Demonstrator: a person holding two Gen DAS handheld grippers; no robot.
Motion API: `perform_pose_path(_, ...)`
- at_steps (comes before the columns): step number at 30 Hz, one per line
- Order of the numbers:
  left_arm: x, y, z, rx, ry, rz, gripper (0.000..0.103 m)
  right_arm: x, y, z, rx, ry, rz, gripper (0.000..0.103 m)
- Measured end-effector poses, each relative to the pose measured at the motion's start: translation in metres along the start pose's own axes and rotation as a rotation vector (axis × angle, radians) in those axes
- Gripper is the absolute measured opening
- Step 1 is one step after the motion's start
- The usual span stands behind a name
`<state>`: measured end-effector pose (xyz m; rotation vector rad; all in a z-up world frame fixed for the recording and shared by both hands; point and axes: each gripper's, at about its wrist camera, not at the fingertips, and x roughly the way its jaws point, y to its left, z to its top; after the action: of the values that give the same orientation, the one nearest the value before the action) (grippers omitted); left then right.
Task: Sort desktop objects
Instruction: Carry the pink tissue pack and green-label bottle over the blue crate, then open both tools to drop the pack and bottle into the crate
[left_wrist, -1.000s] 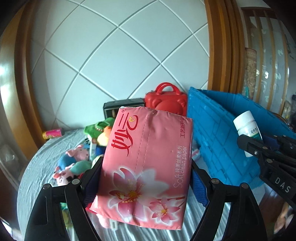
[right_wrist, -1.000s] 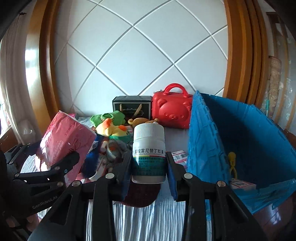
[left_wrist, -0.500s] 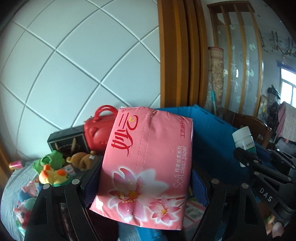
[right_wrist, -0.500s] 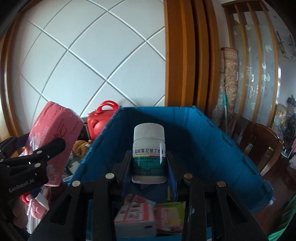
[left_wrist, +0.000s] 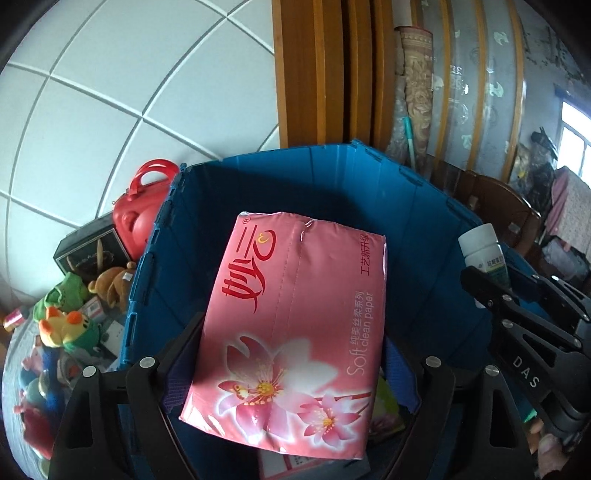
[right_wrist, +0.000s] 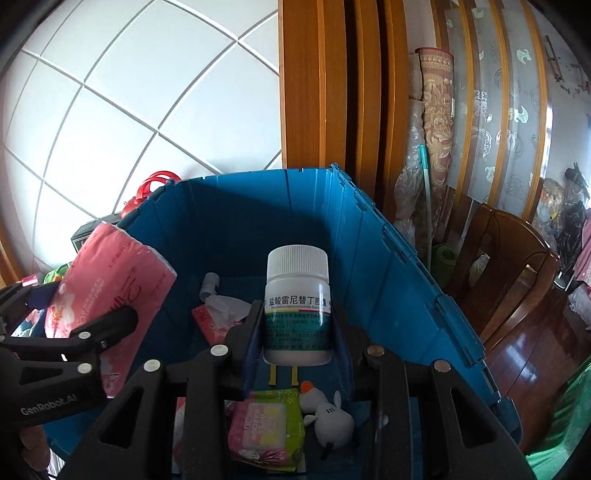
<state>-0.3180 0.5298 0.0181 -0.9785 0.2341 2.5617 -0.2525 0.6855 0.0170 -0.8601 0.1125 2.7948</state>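
Both grippers now over blue crate (right_wrist: 388, 266), off the desk; left gripper (left_wrist: 291, 354) jaws opening w/ tissue pack (left_wrist: 295, 317) between, right gripper (right_wrist: 297, 332) clamped on pill bottle (right_wrist: 297, 295).

The tissue pack (left_wrist: 291, 328) in the centre of the left view is pink, with red letters and pink lilies. The crate (right_wrist: 369, 251) is blue. The bottle (right_wrist: 297, 306) is white with a green label. At upper left, the wall (right_wrist: 129, 103) is white with diagonal lines.

Wipes pack (right_wrist: 266, 430) and plush toy (right_wrist: 330, 419) lie in the crate (right_wrist: 399, 280), side by side.
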Motion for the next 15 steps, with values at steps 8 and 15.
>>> perform_pose_path(8,0.008,0.002,0.0,-0.032,0.047,0.01,0.088,0.01,-0.009,0.001,-0.002,0.006,0.027,0.034)
perform_pose_path(15,0.005,-0.002,-0.002,-0.011,0.011,0.045,0.091,0.014,-0.01,0.001,-0.003,0.011,0.034,0.034)
